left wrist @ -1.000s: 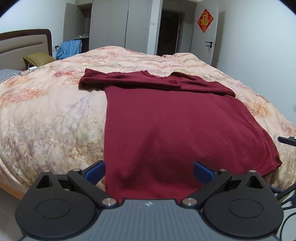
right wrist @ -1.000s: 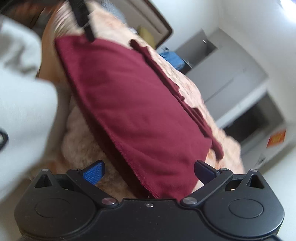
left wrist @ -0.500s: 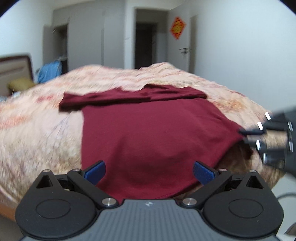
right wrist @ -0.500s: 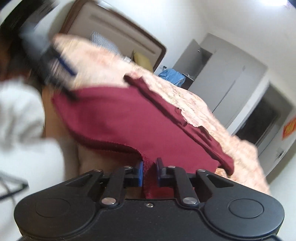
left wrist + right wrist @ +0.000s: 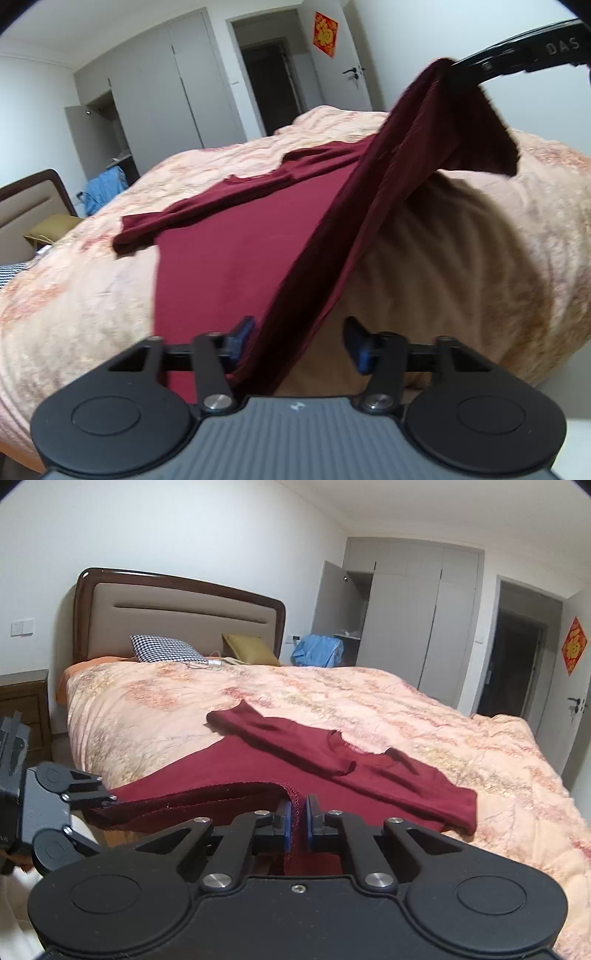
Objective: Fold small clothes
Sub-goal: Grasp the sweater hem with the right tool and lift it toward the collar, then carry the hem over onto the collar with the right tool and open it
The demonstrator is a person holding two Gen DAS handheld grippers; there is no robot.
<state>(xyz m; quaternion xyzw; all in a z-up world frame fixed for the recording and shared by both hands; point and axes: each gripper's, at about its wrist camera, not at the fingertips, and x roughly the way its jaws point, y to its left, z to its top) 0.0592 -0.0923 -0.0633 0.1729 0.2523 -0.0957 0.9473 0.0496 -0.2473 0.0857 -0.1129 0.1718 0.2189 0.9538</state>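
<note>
A bed point(image 5: 424, 716) is seen, covered by a peach floral quilt point(image 5: 155, 716) that is spread across the whole surface. A dark red shirt point(image 5: 369, 771) is laid on the quilt near the foot end, its sleeves folded across the upper body; its near hem is lifted off the quilt. Behind the shirt, against the padded headboard point(image 5: 177, 616), a black-and-white checked pillow point(image 5: 166, 648) and an olive cushion point(image 5: 247, 648) are placed side by side. Between them, a white cable point(image 5: 212, 662) is left on the quilt. From the left wrist view, the shirt point(image 5: 236, 236) is shown on the quilt point(image 5: 74, 295) with one side raised.
</note>
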